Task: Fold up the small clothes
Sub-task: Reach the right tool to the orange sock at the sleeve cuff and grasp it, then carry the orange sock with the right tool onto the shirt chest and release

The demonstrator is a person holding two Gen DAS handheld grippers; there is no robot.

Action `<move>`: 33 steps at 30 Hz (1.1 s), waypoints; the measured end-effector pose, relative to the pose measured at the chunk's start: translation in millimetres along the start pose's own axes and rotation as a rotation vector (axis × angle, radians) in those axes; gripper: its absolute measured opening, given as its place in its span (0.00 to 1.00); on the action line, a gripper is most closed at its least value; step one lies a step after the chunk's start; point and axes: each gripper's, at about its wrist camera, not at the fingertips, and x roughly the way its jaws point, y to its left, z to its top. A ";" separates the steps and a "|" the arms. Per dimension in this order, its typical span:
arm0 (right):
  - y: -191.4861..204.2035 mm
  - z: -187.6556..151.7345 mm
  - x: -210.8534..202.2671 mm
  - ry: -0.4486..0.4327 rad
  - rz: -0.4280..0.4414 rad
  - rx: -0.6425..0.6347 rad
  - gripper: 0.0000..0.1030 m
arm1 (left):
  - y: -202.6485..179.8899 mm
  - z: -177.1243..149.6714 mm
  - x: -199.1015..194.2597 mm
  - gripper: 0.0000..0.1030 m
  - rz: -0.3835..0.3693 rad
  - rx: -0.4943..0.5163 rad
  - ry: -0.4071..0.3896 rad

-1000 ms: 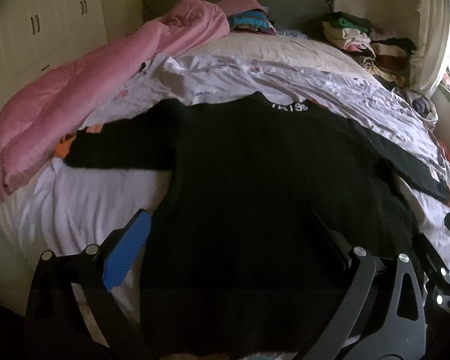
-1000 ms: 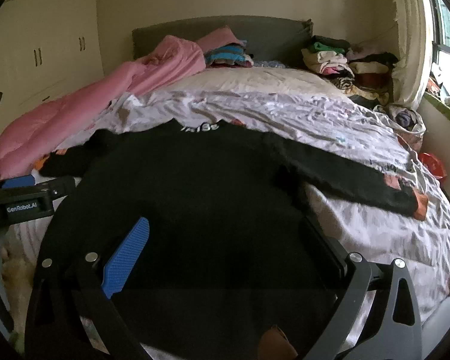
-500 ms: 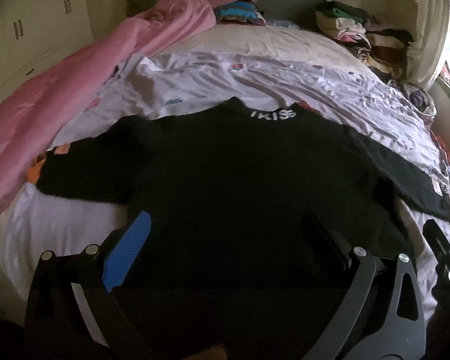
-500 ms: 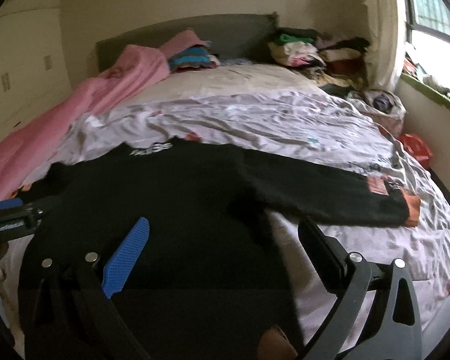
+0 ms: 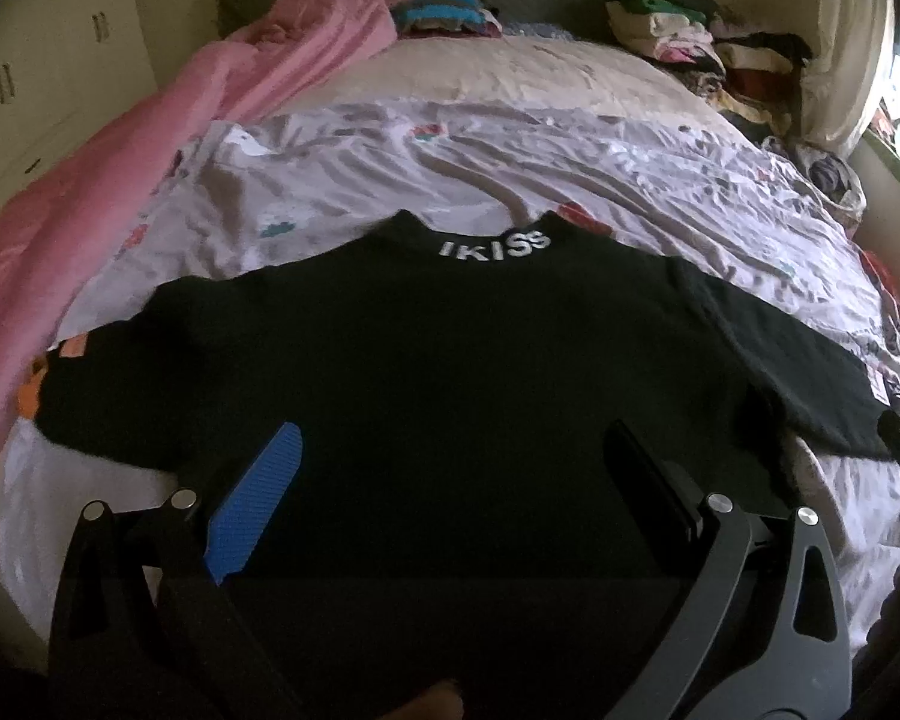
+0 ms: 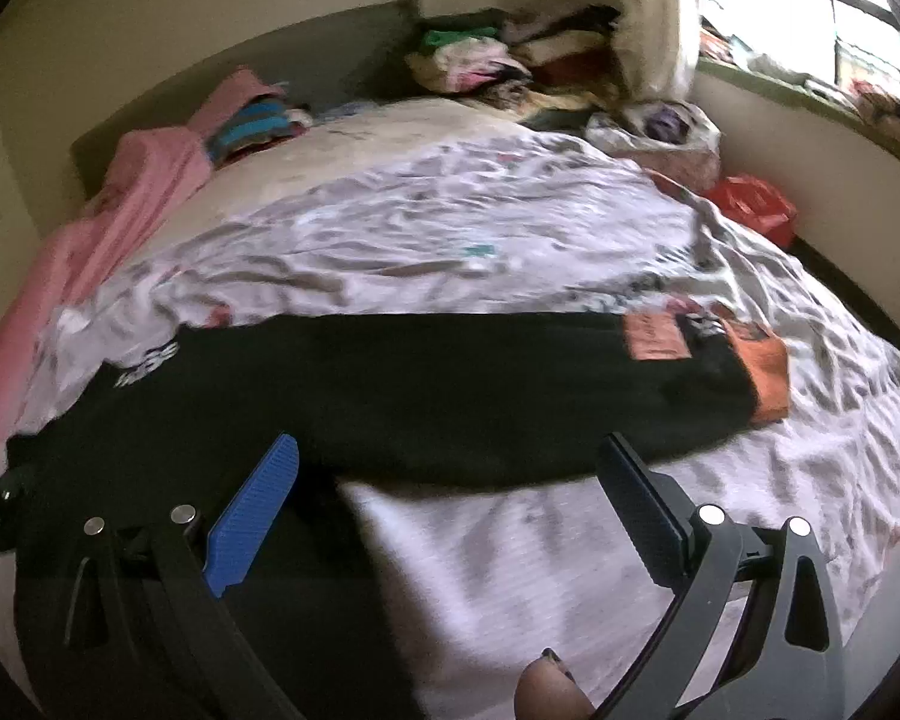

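Observation:
A black long-sleeved sweater (image 5: pixel 426 360) lies flat on the bed, its collar with white letters (image 5: pixel 495 245) pointing to the headboard. My left gripper (image 5: pixel 450 444) hovers open over the sweater's lower body, holding nothing. In the right wrist view the sweater's right sleeve (image 6: pixel 450 384) stretches out sideways, ending in an orange cuff (image 6: pixel 765 372) with an orange patch (image 6: pixel 654 339). My right gripper (image 6: pixel 450 456) stands open above the sleeve's near edge and the bare sheet, nothing between its fingers. The left sleeve's orange cuff (image 5: pixel 27 399) shows at the left.
A wrinkled pale printed sheet (image 5: pixel 510 168) covers the bed. A pink quilt (image 5: pixel 90 204) runs along the left side. Folded clothes piles (image 5: pixel 690 30) sit at the headboard's right, striped items (image 5: pixel 444 12) near its middle. A red bag (image 6: pixel 750 204) lies by the window wall.
Both grippers have drawn back and risen; the sweater now sits farther up in view. The right gripper has swung right, from over the body to the right sleeve and cuff.

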 end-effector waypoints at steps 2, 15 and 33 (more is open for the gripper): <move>-17.6 2.1 6.6 0.009 -0.039 0.043 0.96 | -5.4 2.6 4.1 0.92 -0.005 0.012 0.001; -129.2 4.5 43.9 0.103 -0.169 0.358 0.96 | -15.6 10.2 25.2 0.92 -0.012 0.014 0.016; -157.6 31.5 41.1 -0.071 0.032 0.470 0.14 | 20.7 26.0 46.8 0.92 -0.032 -0.037 0.026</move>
